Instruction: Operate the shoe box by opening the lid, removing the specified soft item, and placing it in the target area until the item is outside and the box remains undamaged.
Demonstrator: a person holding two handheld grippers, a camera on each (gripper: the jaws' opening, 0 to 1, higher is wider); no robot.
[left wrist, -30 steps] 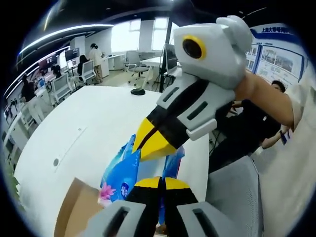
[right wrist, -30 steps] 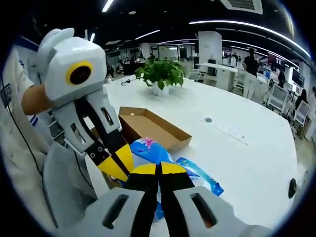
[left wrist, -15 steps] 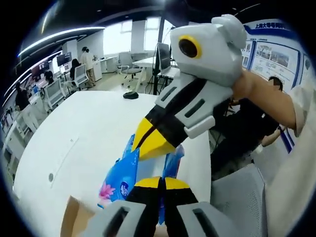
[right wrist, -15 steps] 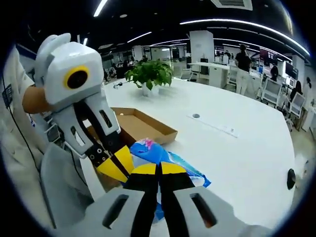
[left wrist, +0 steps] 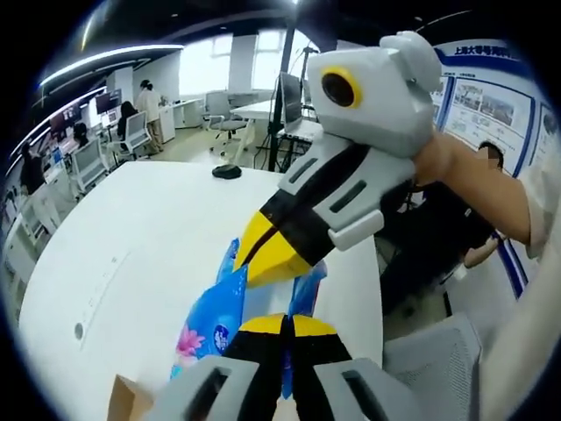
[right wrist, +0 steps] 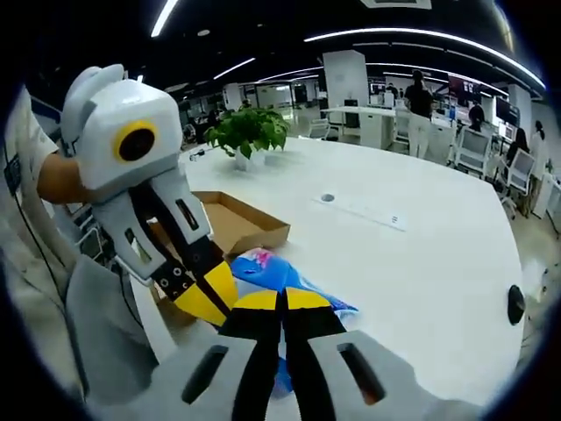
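- Tabletop: broad, white, curved at the edge; a potted plant stands at its far side in the right gripper view, with an open office and seated people beyond.
- Shoe box: brown cardboard, open and shallow, resting on the tabletop behind the grippers; a corner of it also shows low in the left gripper view. No tears or crushed walls visible from here.
- Left gripper: enters the right gripper view from the left, yellow tips pinched together on the soft item.
- Right gripper: enters the left gripper view from the right, tips likewise closed on the same item.
- Soft item, a blue plastic tissue pack with a pink flower print: held up between both pairs of jaws, clear of the box and above the tabletop.
- Risk, as judged: two grips on thin film, so pulling the hands apart could stretch or rip the wrapper; letting one side go early could leave the pack swinging or slipping and dropping back onto the box rim instead of the target area.
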